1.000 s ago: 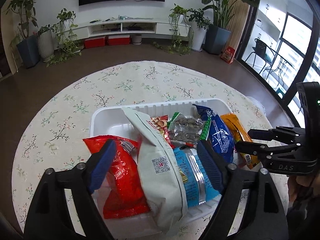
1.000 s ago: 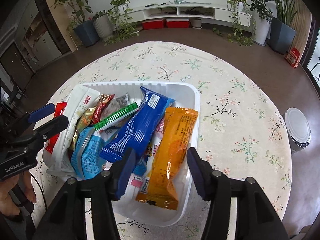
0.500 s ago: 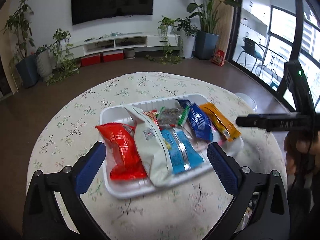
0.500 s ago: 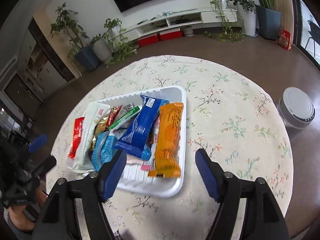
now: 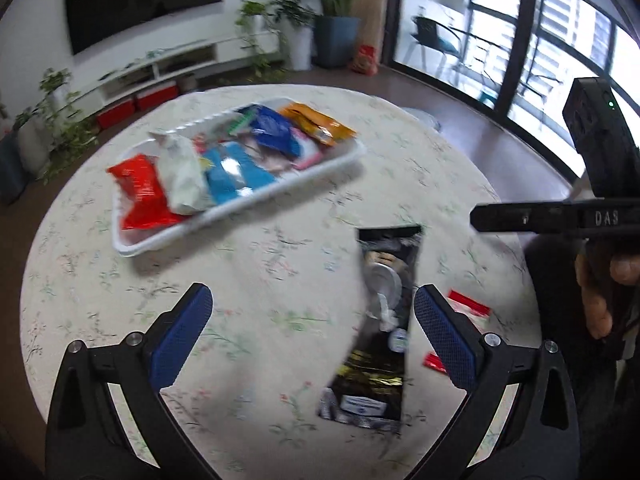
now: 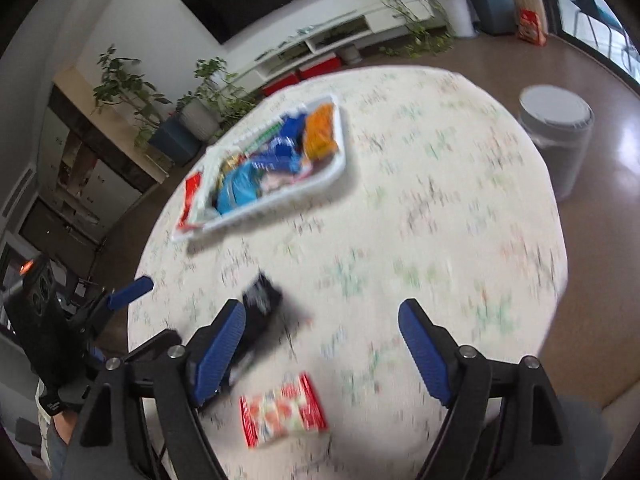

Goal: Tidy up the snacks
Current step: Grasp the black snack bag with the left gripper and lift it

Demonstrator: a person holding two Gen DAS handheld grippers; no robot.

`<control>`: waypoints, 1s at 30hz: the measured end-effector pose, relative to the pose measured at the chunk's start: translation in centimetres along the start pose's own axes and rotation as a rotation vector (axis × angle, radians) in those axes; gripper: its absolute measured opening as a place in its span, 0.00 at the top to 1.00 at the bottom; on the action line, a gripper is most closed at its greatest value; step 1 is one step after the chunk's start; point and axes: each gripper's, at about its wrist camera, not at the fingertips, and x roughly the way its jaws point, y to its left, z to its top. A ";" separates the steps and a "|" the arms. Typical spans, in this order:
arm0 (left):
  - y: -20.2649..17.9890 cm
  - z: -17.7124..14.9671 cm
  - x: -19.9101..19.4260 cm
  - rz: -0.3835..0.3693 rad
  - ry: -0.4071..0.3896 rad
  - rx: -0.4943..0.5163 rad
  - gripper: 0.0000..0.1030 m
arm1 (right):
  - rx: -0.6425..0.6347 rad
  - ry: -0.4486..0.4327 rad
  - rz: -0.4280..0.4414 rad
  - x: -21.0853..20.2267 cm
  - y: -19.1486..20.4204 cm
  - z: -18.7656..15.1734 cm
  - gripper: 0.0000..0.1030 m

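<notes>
A white tray (image 5: 352,156) full of snack packets sits on the far side of the round floral table; it also shows in the right wrist view (image 6: 336,172). A long black packet (image 5: 380,320) lies on the near side of the table, also seen in the right wrist view (image 6: 260,312). A red and white packet (image 6: 284,412) lies near the table's front edge; its corner shows in the left wrist view (image 5: 468,308). My left gripper (image 5: 312,336) is open and empty above the table beside the black packet. My right gripper (image 6: 320,356) is open and empty above the red and white packet.
A grey round bin (image 6: 556,136) stands on the floor to the right of the table. A TV shelf (image 5: 168,68) and potted plants line the far wall. Windows and a chair are at the right.
Both grippers have pulled back from the tray toward the near side of the table. The black packet and the red and white packet have come into view.
</notes>
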 end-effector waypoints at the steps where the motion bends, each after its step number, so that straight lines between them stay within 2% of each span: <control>1: -0.6 0.1 0.2 -0.008 0.005 0.020 0.01 | 0.021 0.000 -0.004 -0.2 -0.2 -0.8 0.21; 3: -1.6 0.1 0.6 0.000 0.024 0.052 0.01 | 0.042 0.004 -0.005 -0.6 -0.3 -2.2 0.23; 7: -3.5 -0.2 2.0 0.008 0.087 0.124 0.01 | -0.026 0.004 -0.041 -1.4 0.9 -3.7 0.24; 12: -3.6 -0.1 3.8 0.016 0.155 0.151 0.02 | -0.058 0.028 -0.038 -1.6 1.6 -5.1 0.24; 13: -3.7 -0.2 4.0 0.010 0.160 0.151 0.05 | -0.065 0.026 -0.039 -1.7 1.8 -5.4 0.24; 16: -3.7 0.0 5.1 -0.003 0.193 0.161 0.30 | -0.079 0.036 -0.038 -1.6 1.9 -6.0 0.24; 21: -3.9 -0.2 6.0 -0.027 0.227 0.168 0.47 | -0.094 0.046 -0.038 -1.4 2.1 -6.3 0.24; 23: -3.9 -0.3 6.1 -0.042 0.231 0.160 0.62 | -0.100 0.051 -0.042 -1.4 2.2 -6.4 0.24; 25: -3.8 -0.4 6.2 -0.052 0.231 0.149 0.70 | -0.104 0.062 -0.043 -1.2 2.3 -6.5 0.24; 30: -3.3 -0.7 5.9 -0.058 0.221 0.120 0.74 | -0.121 0.100 -0.048 -0.4 2.9 -7.1 0.24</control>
